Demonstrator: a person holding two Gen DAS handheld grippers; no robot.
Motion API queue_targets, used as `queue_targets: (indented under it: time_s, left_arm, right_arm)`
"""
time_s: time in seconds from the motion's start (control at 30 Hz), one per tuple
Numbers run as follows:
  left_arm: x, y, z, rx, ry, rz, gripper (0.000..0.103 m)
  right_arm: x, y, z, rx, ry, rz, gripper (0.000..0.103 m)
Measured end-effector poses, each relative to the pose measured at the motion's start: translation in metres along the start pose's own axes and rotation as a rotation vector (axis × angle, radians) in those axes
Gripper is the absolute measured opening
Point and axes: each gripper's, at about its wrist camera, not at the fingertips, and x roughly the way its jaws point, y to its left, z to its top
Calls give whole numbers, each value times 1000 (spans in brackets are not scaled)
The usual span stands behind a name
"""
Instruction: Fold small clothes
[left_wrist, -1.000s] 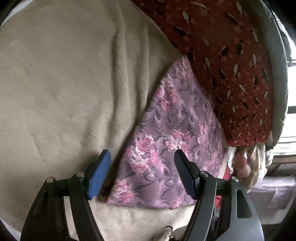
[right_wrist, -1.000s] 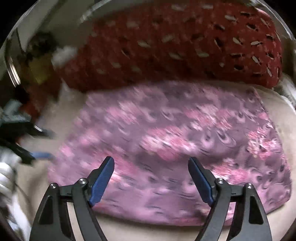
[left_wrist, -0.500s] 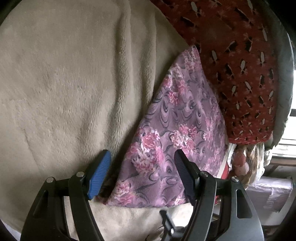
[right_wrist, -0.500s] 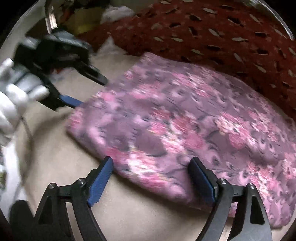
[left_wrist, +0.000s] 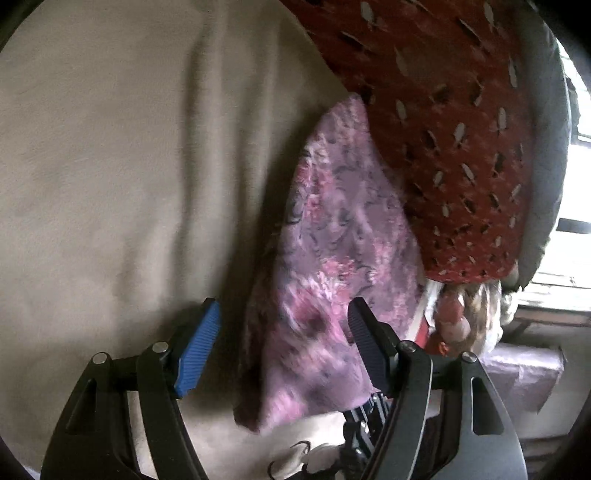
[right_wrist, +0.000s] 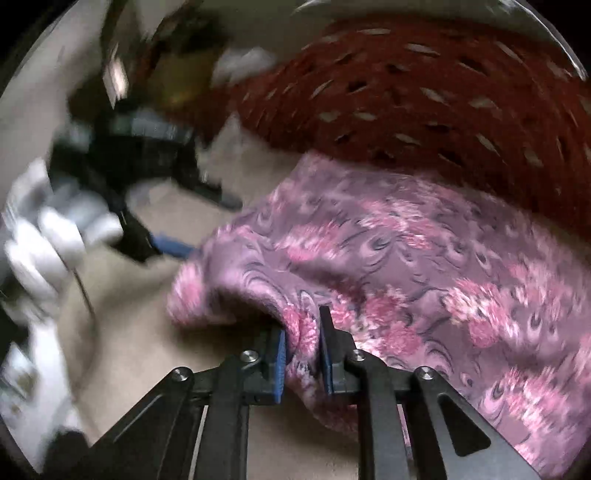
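Through the left wrist camera we see the left gripper (left_wrist: 282, 345) with its jaws wide apart and nothing between them, hovering over a beige blanket (left_wrist: 110, 166) that covers the surface. The pink flowered cloth (left_wrist: 332, 258) lies just ahead and to the right, its near corner lifted off the blanket and blurred; its far end tucks against a red patterned cloth (left_wrist: 443, 129) that fills the far right. Past that, at the right edge, a grey fabric edge (left_wrist: 546, 166) curves down toward a bright window. Through the right wrist camera we see the right gripper (right_wrist: 301, 354) with its jaws narrow, clamped on a bunched fold at the near edge of the flowered cloth (right_wrist: 424, 277), which spreads away to the right over the blanket (right_wrist: 129, 332). The red cloth (right_wrist: 424, 110) lies along its far side, touching it. To the left, blurred, the left gripper (right_wrist: 177, 229) points at the cloth's left corner, held by a hand in a white glove (right_wrist: 55, 236).
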Motion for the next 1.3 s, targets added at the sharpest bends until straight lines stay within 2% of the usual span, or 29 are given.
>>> queue_targets:
  time_s: [0.07, 0.17, 0.3, 0.33, 0.4, 0.43, 0.5, 0.53, 0.6, 0.67, 0.7, 0.77, 0.8, 0.87, 0.93, 1.0, 1.03, 1.07, 1.1, 1.17, 1.23, 1.3]
  left_arm:
    - [11, -7, 6, 12, 28, -9, 70]
    - [32, -12, 14, -10, 58, 27, 70]
    - [36, -24, 14, 11, 36, 3, 68]
    - [34, -31, 13, 32, 24, 5, 63]
    - [34, -41, 9, 74, 30, 4, 26]
    - [33, -46, 6, 104, 23, 39, 20]
    - [31, -52, 2, 139, 7, 79, 16]
    - [28, -54, -1, 142, 2, 75, 15]
    - [21, -55, -3, 148, -8, 53, 15]
    - [19, -58, -5, 164, -15, 56, 16]
    - [19, -57, -5, 164, -15, 63, 18]
    - [24, -57, -5, 151, -8, 78, 22]
    - [27, -54, -3, 139, -7, 86, 32]
    - [32, -52, -3, 114, -8, 94, 41]
    - [35, -50, -4, 99, -8, 94, 41]
    - [36, -52, -6, 107, -16, 101, 39]
    - [36, -54, -8, 115, -23, 111, 34]
    - [37, -57, -10, 123, -30, 122, 21]
    - [38, -60, -11, 137, -34, 130, 17]
    - [37, -67, -14, 165, -55, 160, 17]
    - [36, -68, -17, 156, -68, 162, 16]
    - [34, -68, -19, 147, -81, 152, 14]
  right_arm:
    - [-9, -11, -3, 76, -23, 48, 15]
    - [-10, -18, -7, 127, -22, 83, 14]
    - [-3, -19, -7, 138, -10, 114, 15]
    - [-3, -20, -6, 146, -8, 120, 15]
    - [-3, -23, -7, 168, -1, 129, 17]
    - [-3, -25, -7, 182, 4, 132, 20]
    - [-5, -30, -8, 208, 5, 126, 23]
    - [-6, -33, -7, 220, 11, 126, 29]
    - [-13, -40, -8, 239, 7, 123, 36]
    - [-26, -52, -9, 256, -24, 105, 51]
    - [-32, -59, -9, 264, -41, 77, 55]
    - [-44, -79, -9, 291, -60, -12, 57]
    - [-48, -87, -9, 305, -62, -36, 57]
    - [-55, -108, -11, 326, -60, -127, 57]
    - [-59, -129, -15, 330, -42, -220, 57]
    - [-57, -149, -21, 348, -2, -275, 57]
    - [-55, -156, -23, 348, 18, -286, 54]
    - [-51, -162, -25, 342, 41, -284, 54]
    - [-50, -162, -24, 322, 44, -285, 55]
    - [-54, -155, -13, 294, 17, -283, 57]
    - [-56, -148, 1, 295, -35, -213, 57]
    - [-45, -140, 10, 285, -43, -175, 58]
